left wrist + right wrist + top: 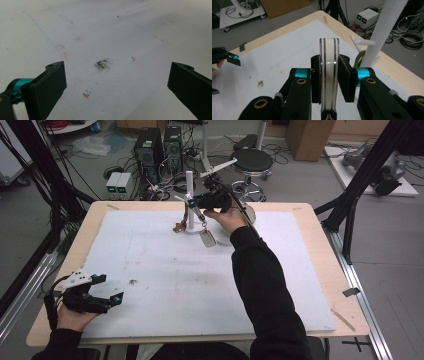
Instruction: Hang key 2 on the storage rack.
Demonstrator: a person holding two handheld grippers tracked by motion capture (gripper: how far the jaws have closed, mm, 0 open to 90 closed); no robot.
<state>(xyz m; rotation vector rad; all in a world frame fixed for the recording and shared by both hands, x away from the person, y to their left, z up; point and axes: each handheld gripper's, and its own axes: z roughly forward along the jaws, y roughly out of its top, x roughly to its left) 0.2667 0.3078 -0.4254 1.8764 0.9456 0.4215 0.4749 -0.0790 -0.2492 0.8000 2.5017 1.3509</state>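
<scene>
Keyring tag [329, 75] | clamped edge-on in right tool [329, 77] beside white peg stand [190, 202] | left tool [112, 82] gapes wide, idle over bench [310, 270] | step: hanging; next: line its loop onto a peg

Lighting is even, diffuse and moderately bright, coming from overhead. In the high view the white mat [165, 265] on the table [320, 245] reads pale grey with no glare; a soft shadow lies beside the sleeve [265, 285] toward 9 o'clock. The floor darkens toward 12 o'clock. The gripper views are soft, with near parts blurred at 6 o'clock. A thin glint crosses the held white disc [329, 75].
</scene>
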